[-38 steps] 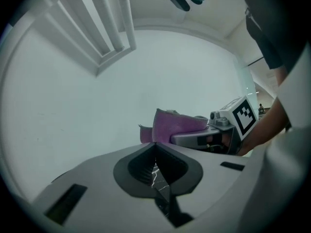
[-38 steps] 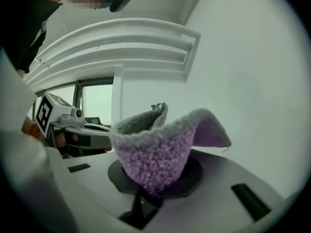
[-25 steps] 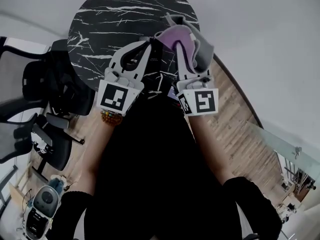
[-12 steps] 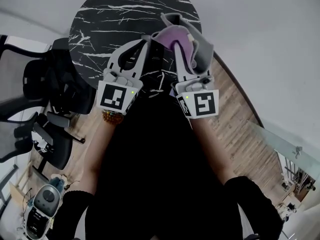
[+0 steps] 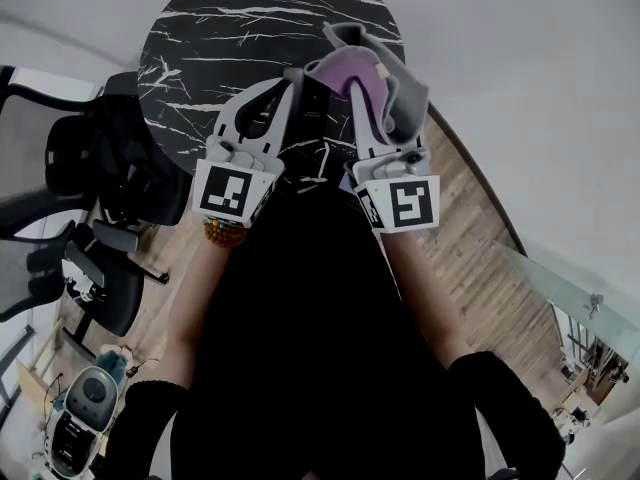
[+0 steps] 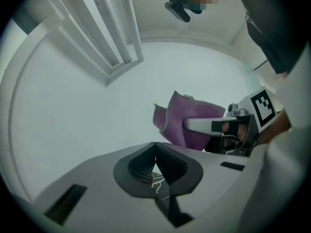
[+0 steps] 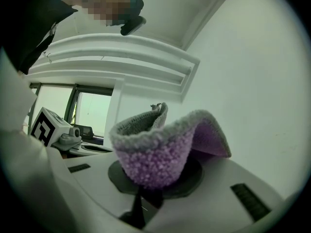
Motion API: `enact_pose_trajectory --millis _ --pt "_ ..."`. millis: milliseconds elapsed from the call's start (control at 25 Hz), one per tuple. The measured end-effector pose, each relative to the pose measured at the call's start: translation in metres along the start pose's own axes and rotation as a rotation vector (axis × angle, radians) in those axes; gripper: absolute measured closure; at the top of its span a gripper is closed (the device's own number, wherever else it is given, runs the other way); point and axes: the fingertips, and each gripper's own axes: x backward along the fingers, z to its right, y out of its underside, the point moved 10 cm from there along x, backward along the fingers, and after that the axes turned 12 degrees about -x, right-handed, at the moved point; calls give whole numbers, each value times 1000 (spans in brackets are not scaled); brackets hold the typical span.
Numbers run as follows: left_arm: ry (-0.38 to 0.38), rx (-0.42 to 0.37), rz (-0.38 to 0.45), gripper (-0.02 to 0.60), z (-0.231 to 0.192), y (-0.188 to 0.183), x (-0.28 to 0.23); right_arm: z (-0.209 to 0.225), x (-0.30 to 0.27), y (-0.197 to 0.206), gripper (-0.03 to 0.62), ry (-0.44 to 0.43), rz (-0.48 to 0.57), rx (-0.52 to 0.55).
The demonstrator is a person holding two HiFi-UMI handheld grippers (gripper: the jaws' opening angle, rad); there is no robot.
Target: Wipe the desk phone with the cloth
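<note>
Right gripper (image 5: 362, 96) clamps the fluffy purple-and-grey cloth (image 5: 348, 68), left gripper (image 5: 291, 82) pinched shut on nothing.
Both sit side by side, cloth bunched at the right tips, round black white-veined marble table (image 5: 225, 28) beyond.

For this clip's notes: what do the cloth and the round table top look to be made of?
The cloth looks like microfibre or terry: a nubbly, matte pile, purple on one face and grey on the other. The table top is black with white veins and looks smooth. It is either marble or a marble-look laminate; the pictures cannot settle which.
</note>
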Motion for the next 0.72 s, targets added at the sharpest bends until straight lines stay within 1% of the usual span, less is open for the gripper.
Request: enact_pose_trajectory --millis 560,720 --pt "-4 2 -26 569 2 3 4 0 1 4 534 -21 -23 -20" --pt "-3 -2 -17 569 3 2 3 1 2 5 534 -28 -24 -27"
